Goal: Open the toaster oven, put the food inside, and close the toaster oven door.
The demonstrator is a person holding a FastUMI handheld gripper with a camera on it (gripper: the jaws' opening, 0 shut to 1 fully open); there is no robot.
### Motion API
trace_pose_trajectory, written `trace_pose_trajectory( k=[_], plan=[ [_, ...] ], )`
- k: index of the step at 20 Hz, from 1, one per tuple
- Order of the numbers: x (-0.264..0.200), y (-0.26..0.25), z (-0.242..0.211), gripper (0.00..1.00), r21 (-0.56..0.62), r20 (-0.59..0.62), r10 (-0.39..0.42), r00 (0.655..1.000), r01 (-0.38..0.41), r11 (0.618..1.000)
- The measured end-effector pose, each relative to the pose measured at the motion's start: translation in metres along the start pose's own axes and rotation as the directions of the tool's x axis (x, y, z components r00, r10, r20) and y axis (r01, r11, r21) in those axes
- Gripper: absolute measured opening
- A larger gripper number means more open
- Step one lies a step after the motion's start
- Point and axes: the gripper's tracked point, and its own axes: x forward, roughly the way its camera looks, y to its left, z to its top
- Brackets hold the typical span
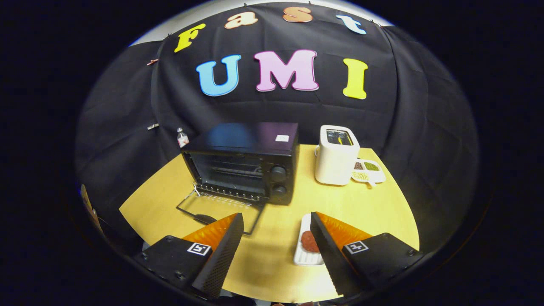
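A black toaster oven (244, 163) stands on the yellow table (365, 208), beyond my fingers. Its glass door (219, 210) hangs folded down flat in front of it, leaving the cavity and its rack exposed. A brown patty (309, 241) lies on a white ribbed tray (302, 250) just by my right finger, which covers part of it. My gripper (276, 236) is open, fingers wide apart, nothing between them. The left fingertip hovers near the door's front edge.
A white pop-up toaster (336, 155) stands to the right of the oven, with a small white dish of seasonings (369, 171) beside it. A small bottle (182, 137) sits behind the oven's left corner. The table's curved edge runs close below my fingers.
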Motion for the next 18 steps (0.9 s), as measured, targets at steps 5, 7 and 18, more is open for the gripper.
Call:
trace_pose_trajectory(
  k=[5, 7, 18],
  plan=[
    [0.021, -0.085, -0.029, 0.99, 0.081, -0.208, 0.052, 0.977, -0.036, 0.996],
    [0.033, -0.106, -0.047, 0.98, 0.13, -0.285, 0.089, 0.954, -0.054, 0.99],
    [0.072, -0.101, -0.099, 0.3, 0.486, -0.413, 0.379, 0.828, -0.152, 0.861]
  ],
)
